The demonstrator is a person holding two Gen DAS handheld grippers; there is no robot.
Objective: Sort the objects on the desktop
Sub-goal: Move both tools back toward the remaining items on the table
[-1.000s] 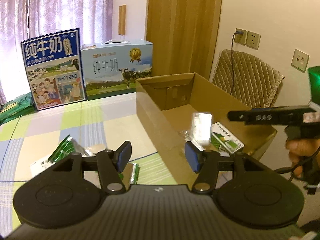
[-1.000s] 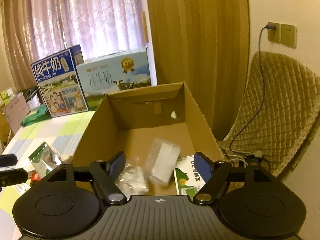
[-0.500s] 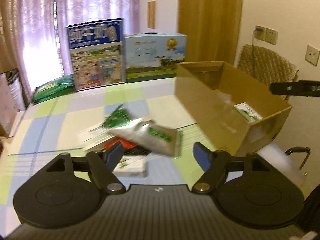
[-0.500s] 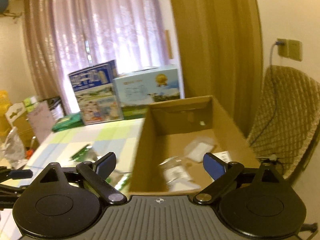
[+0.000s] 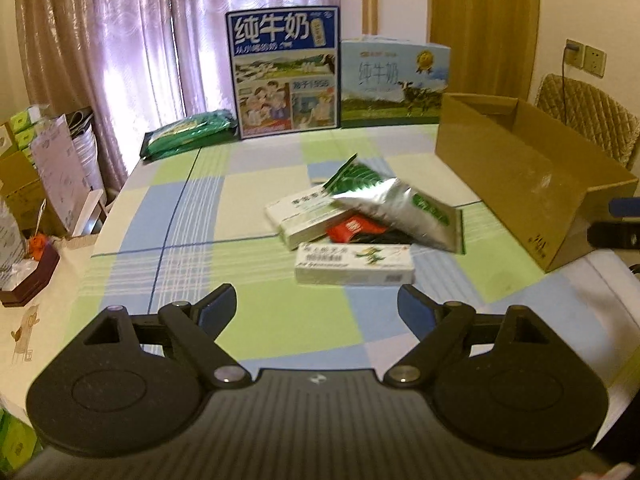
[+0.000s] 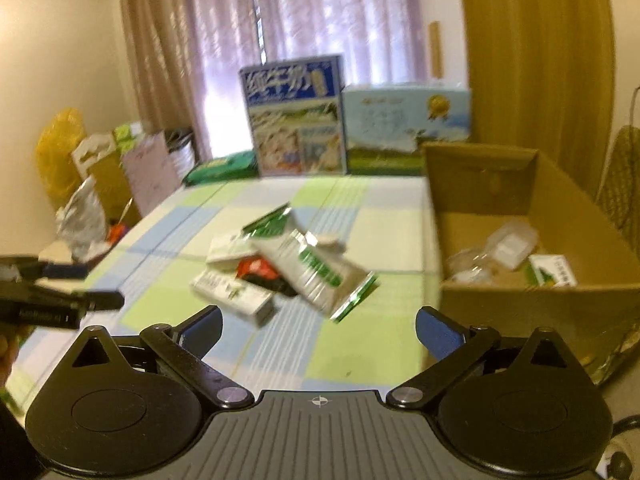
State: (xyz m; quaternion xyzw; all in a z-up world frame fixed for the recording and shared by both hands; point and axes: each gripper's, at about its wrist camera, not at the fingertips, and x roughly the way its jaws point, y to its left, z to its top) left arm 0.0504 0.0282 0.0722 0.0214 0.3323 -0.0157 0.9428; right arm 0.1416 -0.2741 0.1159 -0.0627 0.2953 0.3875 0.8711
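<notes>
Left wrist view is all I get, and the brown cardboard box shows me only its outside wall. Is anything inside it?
Observer: Yes. The right wrist view looks down into the cardboard box, and a green and white carton lies in its near right corner.
Visitor: Only that?
Observer: No. A clear plastic case lies beside the carton, toward the middle of the box.
Visitor: And the black thing poking in at my right edge?
Observer: That is the right gripper. Its own camera shows its jaws wide open with nothing between them.
</notes>
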